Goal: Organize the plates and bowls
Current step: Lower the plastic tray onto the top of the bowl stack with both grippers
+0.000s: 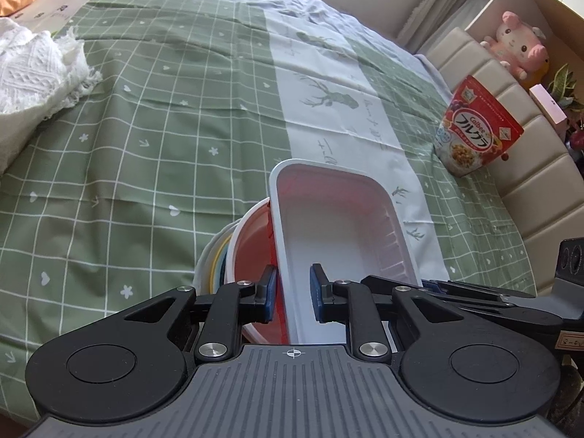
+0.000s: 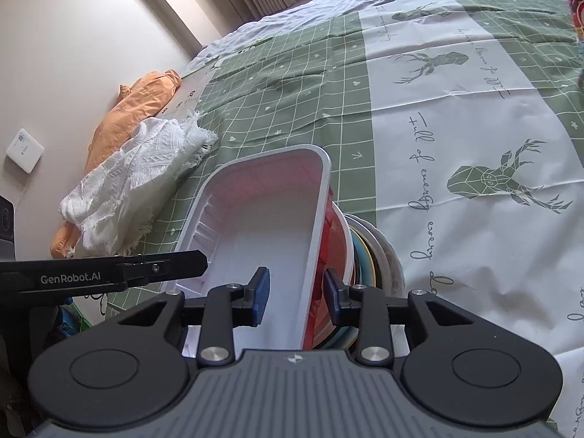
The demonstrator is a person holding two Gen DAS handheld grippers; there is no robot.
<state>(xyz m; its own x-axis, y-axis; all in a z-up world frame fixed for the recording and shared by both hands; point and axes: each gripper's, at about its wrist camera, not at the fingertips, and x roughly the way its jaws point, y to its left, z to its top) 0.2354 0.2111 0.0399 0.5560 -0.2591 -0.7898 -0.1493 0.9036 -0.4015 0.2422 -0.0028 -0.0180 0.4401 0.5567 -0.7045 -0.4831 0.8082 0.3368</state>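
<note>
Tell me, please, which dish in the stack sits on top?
The white rectangular tray, lying over the red round bowl; the plates beneath are round.

A home bedroom: bedspread, padded headboard, plush pig.

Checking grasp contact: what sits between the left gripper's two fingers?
In the left wrist view, the white rectangular tray's side wall stands between the left gripper's fingers, jaws open.

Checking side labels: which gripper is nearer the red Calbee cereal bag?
Right. Right gripper straddles the white plastic tray wall facing the cereal bag; left gripper straddles the opposite wall.
</note>
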